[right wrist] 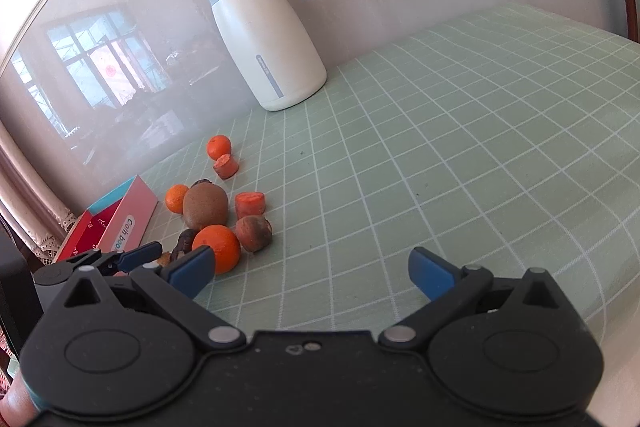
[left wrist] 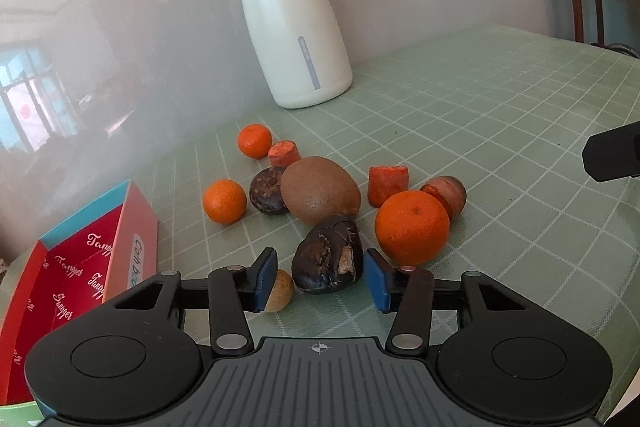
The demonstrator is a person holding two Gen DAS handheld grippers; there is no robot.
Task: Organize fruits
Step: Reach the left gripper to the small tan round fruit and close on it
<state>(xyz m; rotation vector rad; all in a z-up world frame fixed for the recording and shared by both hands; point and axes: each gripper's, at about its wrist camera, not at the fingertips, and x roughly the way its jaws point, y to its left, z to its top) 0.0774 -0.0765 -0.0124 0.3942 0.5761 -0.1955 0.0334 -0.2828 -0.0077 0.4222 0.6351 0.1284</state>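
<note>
The fruits [left wrist: 320, 195] lie clustered on the table [left wrist: 500, 115], jug [left wrist: 294, 23] behind, box [left wrist: 80, 267] left.

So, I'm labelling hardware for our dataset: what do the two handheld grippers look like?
Both the left gripper and the right gripper are matte black, with round disc housings, silver pivot pins and blue finger pads. The left's ribbed centre plate carries a small crosshair mark. No cables show.
</note>
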